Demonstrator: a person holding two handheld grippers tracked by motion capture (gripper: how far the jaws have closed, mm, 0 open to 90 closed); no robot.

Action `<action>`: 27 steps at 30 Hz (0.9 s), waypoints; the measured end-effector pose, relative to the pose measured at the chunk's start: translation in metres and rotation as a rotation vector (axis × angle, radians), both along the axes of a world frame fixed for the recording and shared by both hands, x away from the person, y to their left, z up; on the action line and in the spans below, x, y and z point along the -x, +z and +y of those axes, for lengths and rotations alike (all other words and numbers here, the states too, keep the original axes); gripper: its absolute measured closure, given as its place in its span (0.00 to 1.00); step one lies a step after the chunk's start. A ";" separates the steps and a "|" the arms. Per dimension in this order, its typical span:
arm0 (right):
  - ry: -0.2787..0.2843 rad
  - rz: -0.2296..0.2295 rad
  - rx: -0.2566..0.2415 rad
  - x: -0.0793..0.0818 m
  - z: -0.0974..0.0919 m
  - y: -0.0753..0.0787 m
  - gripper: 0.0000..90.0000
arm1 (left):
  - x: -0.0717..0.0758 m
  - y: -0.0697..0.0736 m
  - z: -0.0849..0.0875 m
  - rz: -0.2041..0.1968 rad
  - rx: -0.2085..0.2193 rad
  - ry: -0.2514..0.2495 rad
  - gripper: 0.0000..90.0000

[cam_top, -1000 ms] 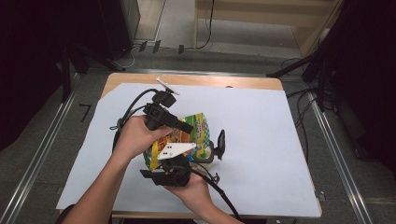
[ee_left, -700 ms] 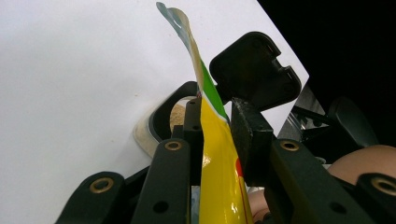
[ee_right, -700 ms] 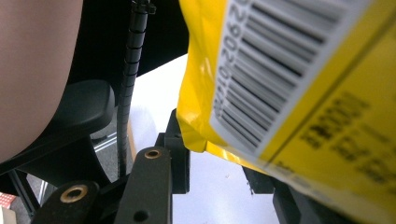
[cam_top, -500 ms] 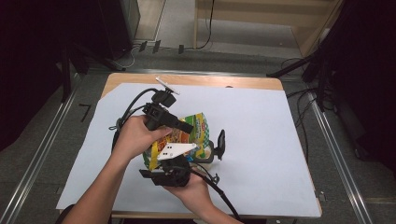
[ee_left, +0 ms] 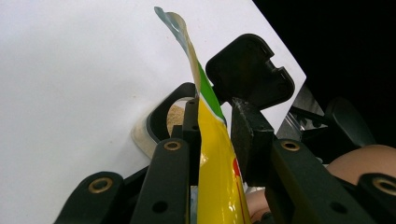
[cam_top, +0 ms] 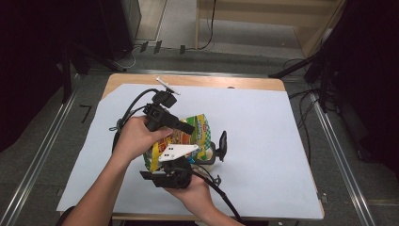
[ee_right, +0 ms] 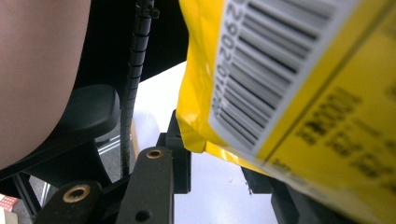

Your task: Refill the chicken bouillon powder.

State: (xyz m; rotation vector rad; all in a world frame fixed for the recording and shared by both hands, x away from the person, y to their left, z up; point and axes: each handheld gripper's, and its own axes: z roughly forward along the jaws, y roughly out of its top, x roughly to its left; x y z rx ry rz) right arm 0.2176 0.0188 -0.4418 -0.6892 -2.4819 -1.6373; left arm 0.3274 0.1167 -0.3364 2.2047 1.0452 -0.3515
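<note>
A yellow and green snack bag (cam_top: 196,128) is held tilted above the white sheet between both hands. My left gripper (cam_top: 188,128) is shut on the bag's top edge (ee_left: 215,158), which is pinched flat between its jaws (ee_left: 212,121). My right gripper (cam_top: 181,159) comes from below and is shut on the bag's lower corner (ee_right: 299,93), near the barcode, between its jaws (ee_right: 215,154). Just right of the bag stands a small clear cup (cam_top: 210,156) with a black rim and a raised black flip lid (cam_top: 221,145). Brown granules show inside the cup (ee_left: 172,122).
A white paper sheet (cam_top: 263,141) covers most of the wooden table (cam_top: 235,84). A small white strip (cam_top: 167,85) lies at the table's back left. Gripper cables (cam_top: 136,101) loop to the left. Metal rails (cam_top: 339,160) run along the floor on both sides.
</note>
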 end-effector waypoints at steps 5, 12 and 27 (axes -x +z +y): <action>-0.001 -0.002 0.001 0.001 0.000 0.001 0.77 | -0.001 0.000 0.001 0.001 0.005 0.001 0.85; -0.001 0.001 0.001 0.001 0.000 0.001 0.77 | -0.001 0.000 0.001 0.003 0.005 0.002 0.85; 0.001 0.006 0.000 0.001 0.000 0.001 0.77 | -0.002 -0.002 0.002 0.012 0.004 0.000 0.85</action>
